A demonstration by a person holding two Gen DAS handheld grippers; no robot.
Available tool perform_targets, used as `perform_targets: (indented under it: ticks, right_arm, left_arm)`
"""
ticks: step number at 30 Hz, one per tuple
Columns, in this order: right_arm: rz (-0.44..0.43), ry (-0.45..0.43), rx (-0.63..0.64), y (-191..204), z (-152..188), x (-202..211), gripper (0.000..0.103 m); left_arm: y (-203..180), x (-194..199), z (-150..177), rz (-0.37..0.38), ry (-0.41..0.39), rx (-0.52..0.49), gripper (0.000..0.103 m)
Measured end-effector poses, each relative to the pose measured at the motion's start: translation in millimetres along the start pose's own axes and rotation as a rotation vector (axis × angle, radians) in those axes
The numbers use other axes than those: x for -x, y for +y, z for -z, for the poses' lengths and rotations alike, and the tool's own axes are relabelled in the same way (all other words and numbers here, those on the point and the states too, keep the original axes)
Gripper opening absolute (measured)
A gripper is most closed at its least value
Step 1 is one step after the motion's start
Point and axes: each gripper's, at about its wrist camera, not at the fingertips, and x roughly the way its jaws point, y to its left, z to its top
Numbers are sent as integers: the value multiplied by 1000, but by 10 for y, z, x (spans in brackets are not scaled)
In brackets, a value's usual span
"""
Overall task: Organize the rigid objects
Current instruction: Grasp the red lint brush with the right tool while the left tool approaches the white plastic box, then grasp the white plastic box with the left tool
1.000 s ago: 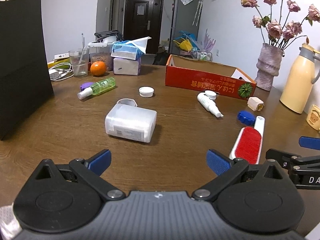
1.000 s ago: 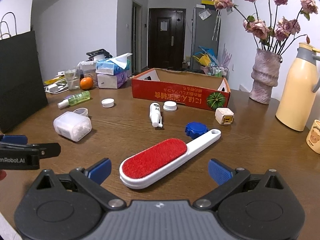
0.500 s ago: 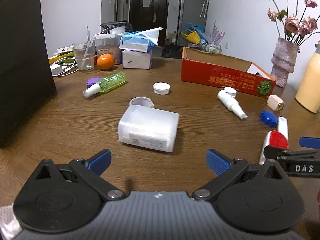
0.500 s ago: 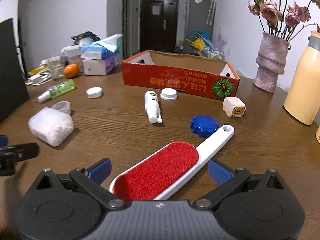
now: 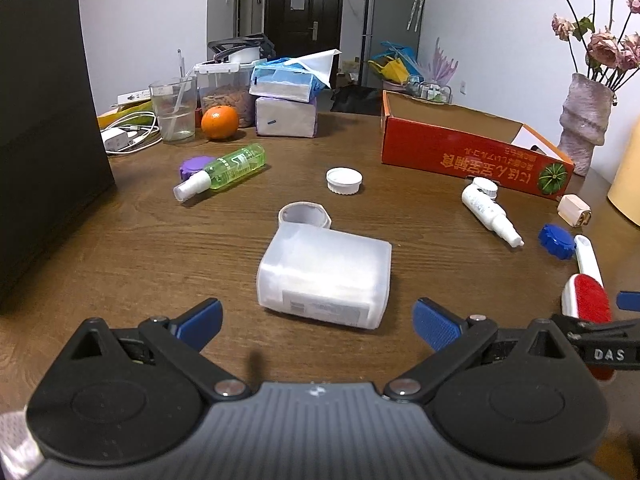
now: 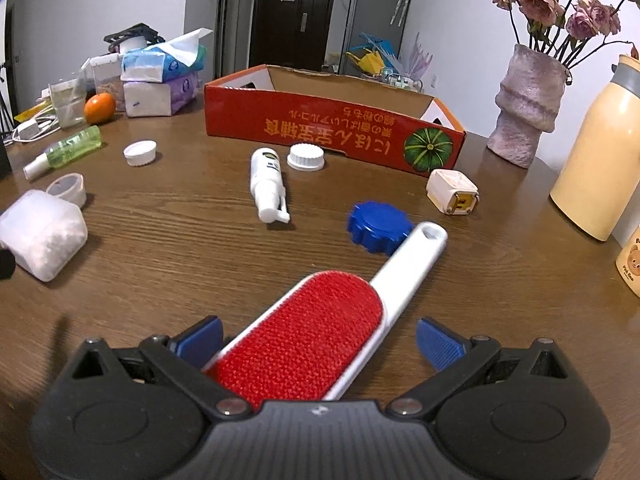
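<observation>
The right hand-held gripper (image 6: 318, 342) stands wide, its blue ribbed pads on either side of the lint brush (image 6: 320, 340), whose red, napped head lies between them; whether either pad touches it yet I cannot tell from here. The brush is a flat white plastic paddle, its handle running away from the gripper toward the red cardboard box (image 6: 332, 124) and ending beside a blue scalloped cap (image 6: 376, 222).

The left hand-held gripper (image 5: 316, 320) is likewise wide and holds nothing, hovering just short of the frosted plastic container (image 5: 326, 276), a rounded, milky block lying on its side with a label on the near face; its loose ring-shaped lid (image 5: 304, 216) sits just behind it, toward the box.

The step in hand looks like the approach to a double pick-up. Next, I judge, each gripper needs to settle lower and close: the right across the brush's narrow edges, the left across the container's smooth, slippery walls, squarely to avoid squirting it out.

Further toward the box, on the dark wood-grain worktop (image 6: 160, 248), lie a white spray bottle (image 6: 268, 188), a ribbed white cap (image 6: 306, 157), a small cream cube-shaped plug (image 6: 452, 192), and left of the box a green translucent bottle (image 5: 224, 170).
</observation>
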Motion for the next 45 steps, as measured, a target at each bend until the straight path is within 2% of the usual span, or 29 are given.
perform_targets:
  ticks: [8,11,13,15,16,17,19,26,33,39,45]
  right_arm:
    - [-29,20,-6,-239,81,-26,102]
    - [-50,23,-52,-364,93,-63,100]
    - [-98,28,-96,-459,102,-96,98]
    - [-129,7,-62,-469,116,-78,87]
    - [-138,-6,-52,-471,127,-57,77]
    - [-146,-18,-48,-475,132,-36,61]
    - [-150,-31,-46,-495,134,-20,55]
    - [-191,-61,-121,-676,168,-14,55]
    - [-200,-90,-152,-780,186,-9,55]
    - [-197,-108,-154,-809,174,-1,55]
    - [-194,-111,-154,-818,173,-11,55]
  left_arm:
    - [-6,-75,-24,-1,9,2,103]
    - [-11,-83,-25,-5,10,1,103]
    - [-9,-85,-26,-3,9,2,103]
    - [-9,-99,-29,-11,8,0,103]
    - [-10,-114,-33,-16,11,0,103]
    - [-8,-131,-38,-21,14,1,103]
    - [0,-165,-53,-25,19,6,103]
    - [-21,-258,-164,-3,-7,-20,103]
    - [-94,-476,-264,8,24,-77,103]
    - [-54,-673,-235,23,73,-35,103]
    - [-100,-656,-225,34,50,-69,96]
